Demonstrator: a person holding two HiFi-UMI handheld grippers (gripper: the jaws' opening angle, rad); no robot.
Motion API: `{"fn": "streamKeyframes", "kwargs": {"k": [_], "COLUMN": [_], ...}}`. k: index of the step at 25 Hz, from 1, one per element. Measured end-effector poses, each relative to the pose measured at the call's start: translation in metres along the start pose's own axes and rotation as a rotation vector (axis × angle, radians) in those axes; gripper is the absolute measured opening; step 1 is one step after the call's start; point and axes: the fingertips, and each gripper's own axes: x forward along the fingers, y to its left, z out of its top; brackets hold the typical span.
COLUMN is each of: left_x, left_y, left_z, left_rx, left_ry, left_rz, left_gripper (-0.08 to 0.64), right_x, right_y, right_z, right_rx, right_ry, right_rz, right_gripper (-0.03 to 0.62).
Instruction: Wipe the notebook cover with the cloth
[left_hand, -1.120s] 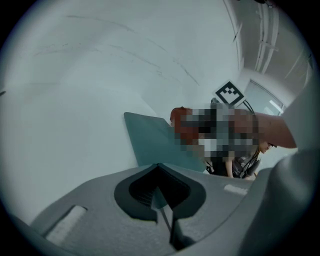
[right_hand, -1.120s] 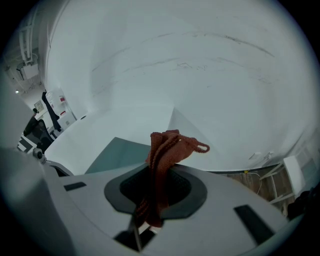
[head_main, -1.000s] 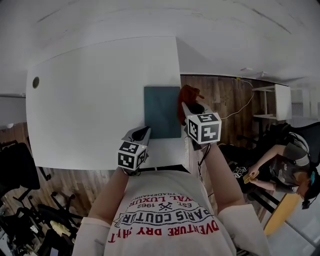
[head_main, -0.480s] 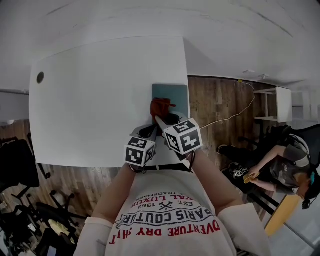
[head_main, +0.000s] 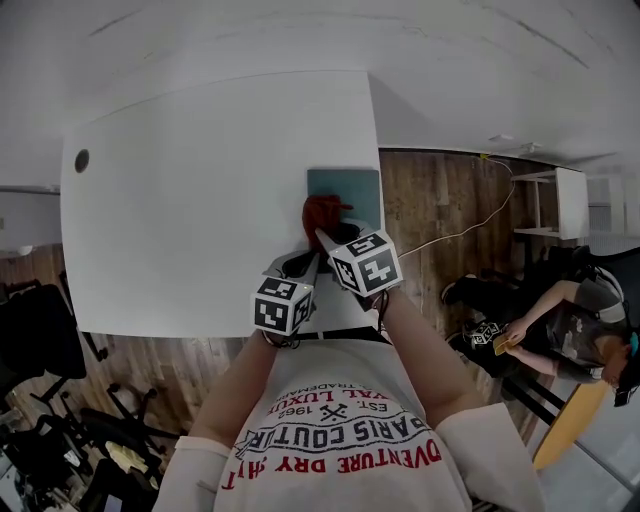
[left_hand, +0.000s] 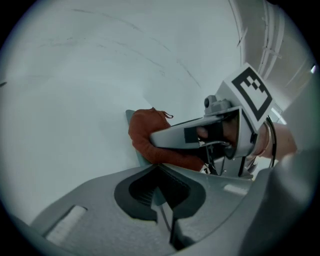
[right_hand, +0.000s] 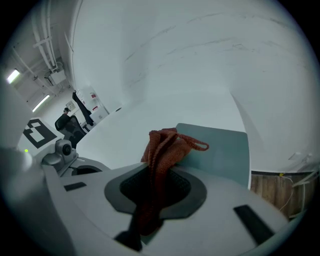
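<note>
wiping stroke: right gripper (head_main: 325, 238) fingers clamp the rust cloth (head_main: 320, 212) onto the teal notebook (head_main: 352, 188), just right of frame centre on the table (head_main: 200, 200); left gripper (head_main: 296, 266) fingers appear pinched on its near edge. best practice: press evenly, sweep flat strokes away from the pinned edge.

The person wears a white T-shirt (head_main: 340, 385) with red and black lettering, at six o'clock. The left tool (head_main: 298, 264) and right tool (head_main: 325, 238) are grey, each with a white cube (head_main: 283, 305) bearing black squares.
</note>
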Motion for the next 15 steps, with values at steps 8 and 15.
{"fn": "streamKeyframes", "kwargs": {"k": [8,15], "left_x": [0.001,0.0], "left_y": [0.002,0.001], "left_z": [0.0,0.0], "left_rx": [0.002,0.01], "left_ry": [0.0,-0.003], "left_rz": [0.002,0.008], "left_gripper": [0.009,0.009], "right_x": [-0.016,-0.039], "right_y": [-0.027,-0.055], "right_z": [-0.009,-0.023], "right_rx": [0.011,0.049], "right_ry": [0.011,-0.001], "right_rz": [-0.062,-0.107], "right_gripper": [0.077,0.078]}}
